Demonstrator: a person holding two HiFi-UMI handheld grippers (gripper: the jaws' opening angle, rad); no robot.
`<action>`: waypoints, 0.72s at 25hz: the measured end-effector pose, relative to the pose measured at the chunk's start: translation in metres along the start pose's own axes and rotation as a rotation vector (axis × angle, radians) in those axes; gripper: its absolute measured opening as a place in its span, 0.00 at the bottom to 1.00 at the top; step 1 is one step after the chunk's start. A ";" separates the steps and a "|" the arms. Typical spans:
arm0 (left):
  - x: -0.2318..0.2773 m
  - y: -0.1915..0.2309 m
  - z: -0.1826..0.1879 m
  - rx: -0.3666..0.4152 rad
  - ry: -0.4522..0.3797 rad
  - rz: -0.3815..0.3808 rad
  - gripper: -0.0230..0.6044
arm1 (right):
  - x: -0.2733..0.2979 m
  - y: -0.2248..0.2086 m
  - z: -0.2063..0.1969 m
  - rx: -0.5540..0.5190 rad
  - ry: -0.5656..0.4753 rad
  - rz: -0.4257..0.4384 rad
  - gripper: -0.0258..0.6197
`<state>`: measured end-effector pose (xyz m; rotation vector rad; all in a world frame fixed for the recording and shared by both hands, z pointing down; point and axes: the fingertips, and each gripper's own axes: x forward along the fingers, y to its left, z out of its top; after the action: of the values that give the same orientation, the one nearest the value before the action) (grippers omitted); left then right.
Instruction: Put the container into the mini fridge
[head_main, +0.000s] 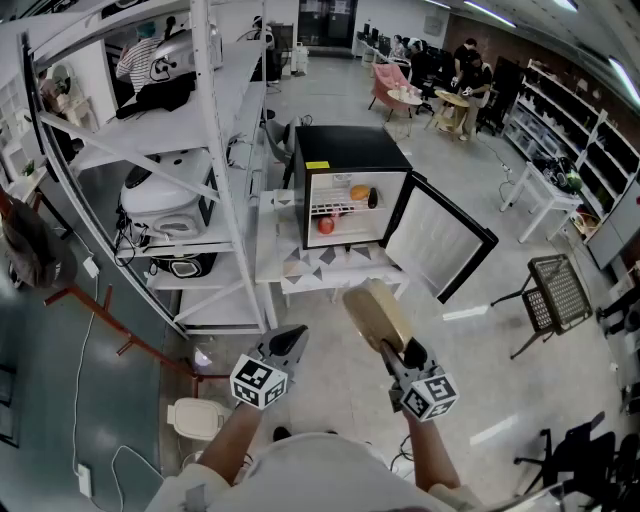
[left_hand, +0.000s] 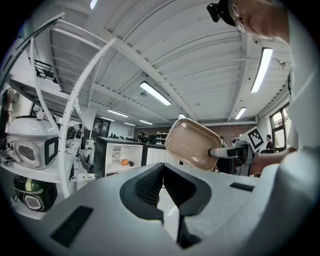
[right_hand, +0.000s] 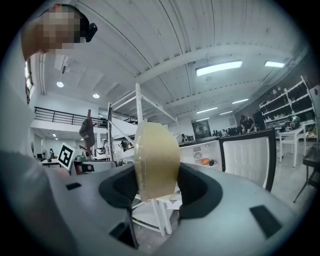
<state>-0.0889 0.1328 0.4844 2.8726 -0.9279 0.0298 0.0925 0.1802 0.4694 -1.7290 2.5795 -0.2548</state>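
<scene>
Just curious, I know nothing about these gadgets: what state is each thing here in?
Black mini fridge: open, food on its shelves.
White-lined fridge door: swung wide.
Beige plastic container: held in the air, outside the fridge.
Right gripper: closed on the container.
Left gripper: closed, empty.

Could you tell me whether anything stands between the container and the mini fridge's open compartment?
Nothing visible does: the container, held in the right gripper, faces the mini fridge, whose door stands open.

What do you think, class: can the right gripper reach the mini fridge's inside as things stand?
Probably not: the right gripper, holding the container, is short of the mini fridge. Its open door leaves the way free.
</scene>
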 end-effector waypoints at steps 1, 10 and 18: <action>0.000 0.000 -0.001 0.000 0.001 0.000 0.04 | 0.000 0.000 0.000 0.000 0.002 0.000 0.40; 0.003 -0.005 -0.003 0.002 0.007 0.006 0.04 | -0.002 -0.003 0.001 0.010 -0.005 0.014 0.40; 0.006 -0.009 -0.007 0.004 0.010 0.025 0.04 | -0.006 -0.008 0.002 0.007 -0.020 0.026 0.40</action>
<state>-0.0791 0.1371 0.4905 2.8621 -0.9630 0.0489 0.1028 0.1825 0.4687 -1.6852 2.5819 -0.2438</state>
